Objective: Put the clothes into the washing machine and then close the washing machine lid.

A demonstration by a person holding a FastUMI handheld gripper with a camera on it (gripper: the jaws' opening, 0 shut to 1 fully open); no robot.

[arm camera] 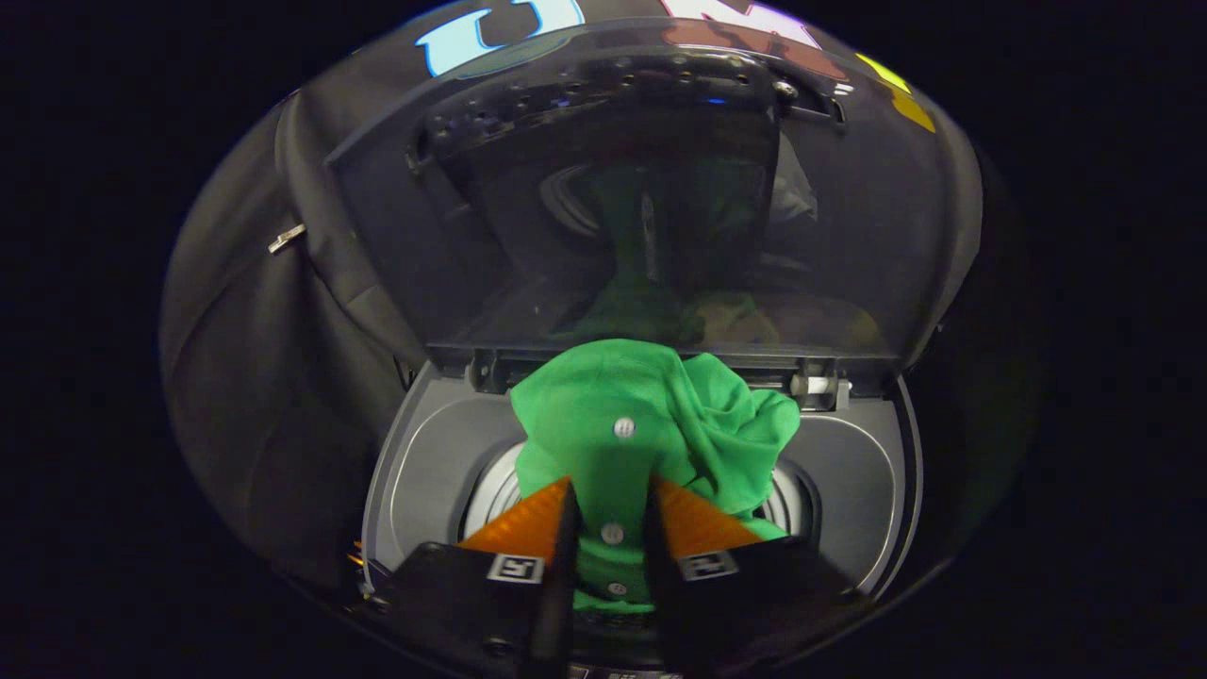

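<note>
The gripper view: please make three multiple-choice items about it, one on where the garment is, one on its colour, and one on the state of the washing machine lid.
1. Where is the garment?
A. Between the claw's fingers, over the drum opening
B. Draped on top of the lid
C. On the floor beside the machine

2. What colour is the garment?
A. Red
B. Green
C. White

3. What state is the washing machine lid in?
A. Shut flat
B. Removed
C. Raised open

Answers:
1. A: the claw grips a fold of the cloth with both fingers, and the rest hangs above the drum.
2. B: the fabric is bright green, with small pale buttons down it.
3. C: the clear lid stands up behind the opening, and the garment is reflected in it.
</note>
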